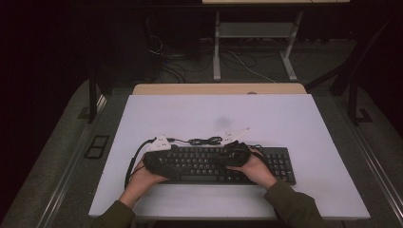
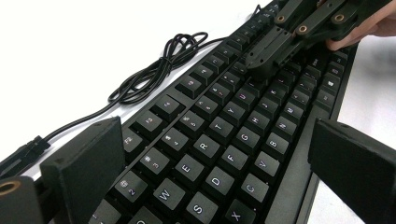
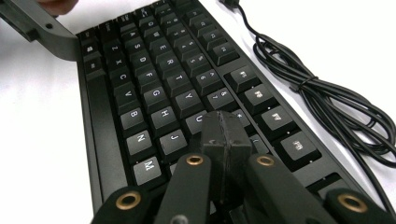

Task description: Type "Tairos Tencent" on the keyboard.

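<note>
White table (image 1: pixel 294 123). Black keyboard (image 1: pixel 266 164) lies low centre of the high view, coiled cable (image 1: pixel 205 140) just behind it. Left gripper (image 2: pixel 215 154): jaws wide apart over the left keys, holding nothing. Right gripper (image 3: pixel 223 128): jaws closed together, empty, tips on the middle keys.

- The keyboard (image 1: pixel 216 164) lay across the near half of the table (image 1: pixel 294 118), a bit nearer the person than the middle.
- Its bundled cable (image 1: pixel 205 140) lay on the table just behind the keyboard, on the far side from the person.
- The left gripper (image 1: pixel 159 164) was over the left end of the keyboard, with one jaw on each side of the keys.
- The right gripper (image 3: pixel 225 133) was over the middle keys, to the right of the left gripper, with its tip down by the number row.
- A second table (image 1: pixel 252 31) stood on the floor far behind the first one.
</note>
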Available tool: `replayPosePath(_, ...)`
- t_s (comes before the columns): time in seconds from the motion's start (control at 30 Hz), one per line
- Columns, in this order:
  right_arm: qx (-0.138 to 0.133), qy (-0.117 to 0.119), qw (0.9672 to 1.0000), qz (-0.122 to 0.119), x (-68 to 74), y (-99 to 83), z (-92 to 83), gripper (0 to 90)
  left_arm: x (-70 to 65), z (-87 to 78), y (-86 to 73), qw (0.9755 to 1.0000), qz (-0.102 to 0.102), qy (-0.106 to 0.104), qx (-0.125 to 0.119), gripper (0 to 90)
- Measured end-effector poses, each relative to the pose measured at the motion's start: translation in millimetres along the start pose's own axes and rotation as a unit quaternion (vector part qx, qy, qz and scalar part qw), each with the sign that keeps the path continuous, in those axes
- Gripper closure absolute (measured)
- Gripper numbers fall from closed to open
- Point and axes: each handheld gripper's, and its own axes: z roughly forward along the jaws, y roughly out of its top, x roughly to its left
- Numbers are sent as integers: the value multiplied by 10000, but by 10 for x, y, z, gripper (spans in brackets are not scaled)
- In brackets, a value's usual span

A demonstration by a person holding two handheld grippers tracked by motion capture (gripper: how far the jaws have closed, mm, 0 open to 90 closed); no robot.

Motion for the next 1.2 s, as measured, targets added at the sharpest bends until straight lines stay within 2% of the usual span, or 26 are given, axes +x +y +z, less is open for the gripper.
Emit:
replayPosePath(0.77,68,-10,10000,1,8,-11,30,891,-1,-1,0,10000,1,4,11,33)
replayPosePath(1.07,-115,35,9999,89,-32,1,-29,883,2,-1,-7,10000,-3,1,-10,33)
replayPosePath(1.2,-226,88,9996,162,-55,2,-60,807,19,2,-9,10000,-46,-3,-30,33)
